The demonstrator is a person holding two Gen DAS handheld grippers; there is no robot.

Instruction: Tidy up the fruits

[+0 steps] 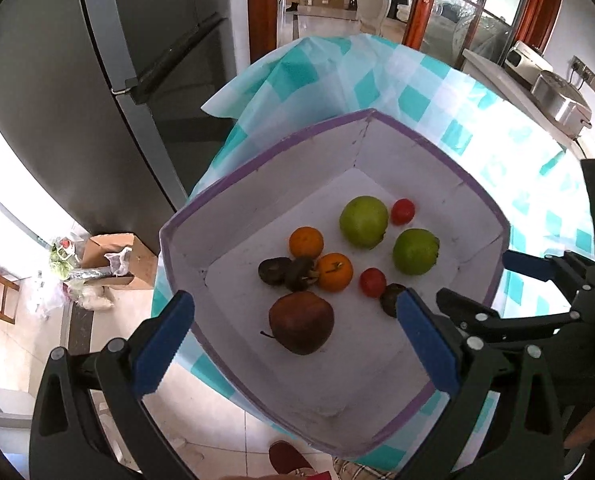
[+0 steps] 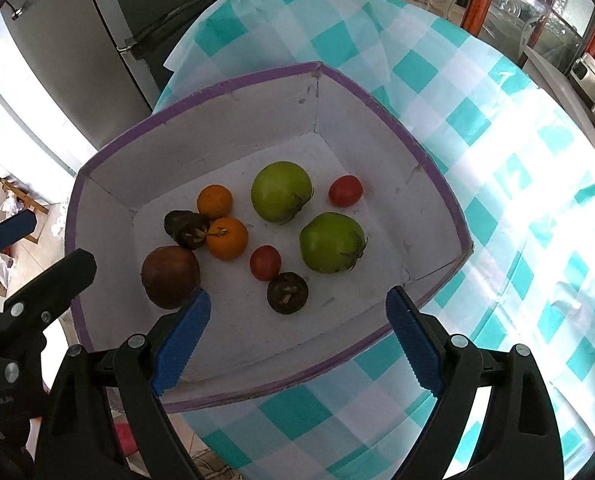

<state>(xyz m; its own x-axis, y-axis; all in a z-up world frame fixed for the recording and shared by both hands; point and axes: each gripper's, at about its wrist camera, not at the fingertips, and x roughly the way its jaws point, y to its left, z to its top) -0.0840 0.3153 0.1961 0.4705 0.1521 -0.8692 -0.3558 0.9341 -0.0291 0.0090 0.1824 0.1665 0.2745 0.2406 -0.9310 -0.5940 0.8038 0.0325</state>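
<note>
A white box with a purple rim [image 1: 257,164] [image 2: 233,86] sits on the checked table. It holds two green fruits [image 1: 363,221] [image 2: 281,191], two oranges [image 1: 335,272] [image 2: 227,238], two small red tomatoes [image 1: 372,282] [image 2: 264,263], a brown pear-like fruit [image 1: 301,322] [image 2: 170,276] and dark round fruits [image 1: 273,270] [image 2: 287,292]. My left gripper [image 1: 293,320] is open and empty above the box's near side. My right gripper [image 2: 297,312] is open and empty above the box's near edge.
The teal-and-white checked tablecloth [image 2: 497,160] covers a round table. A grey fridge [image 1: 97,80] stands to the left. A cardboard box with bags [image 1: 113,256] lies on the tiled floor. A counter with appliances [image 1: 553,92] is at the far right.
</note>
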